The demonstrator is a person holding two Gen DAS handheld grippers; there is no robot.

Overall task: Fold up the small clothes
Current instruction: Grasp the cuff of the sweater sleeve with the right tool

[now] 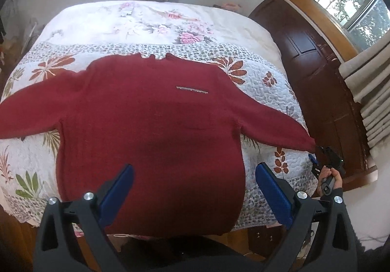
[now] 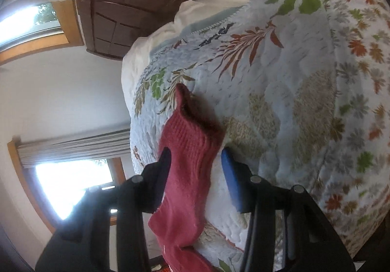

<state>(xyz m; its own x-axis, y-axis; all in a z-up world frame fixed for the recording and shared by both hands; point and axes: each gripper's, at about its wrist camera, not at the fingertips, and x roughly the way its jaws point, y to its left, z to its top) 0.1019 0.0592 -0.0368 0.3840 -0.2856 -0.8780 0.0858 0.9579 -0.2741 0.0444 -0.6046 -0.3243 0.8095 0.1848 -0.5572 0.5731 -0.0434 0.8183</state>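
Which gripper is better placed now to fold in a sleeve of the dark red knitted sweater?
Right. The right gripper is open around the cuff of the dark red knitted sweater. The left gripper hovers open over the hem, far from either sleeve.

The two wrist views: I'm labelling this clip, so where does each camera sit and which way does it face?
Left wrist: above the bed's near edge, facing down and forward over the spread red sweater on the quilt; its own open left tongs and the person's right hand show.
Right wrist: low at the bedside, rolled sideways, facing across the quilt along the sleeve cuff, which lies between the open right tongs.
Shared: sweater, quilt, dark wooden headboard, windows.
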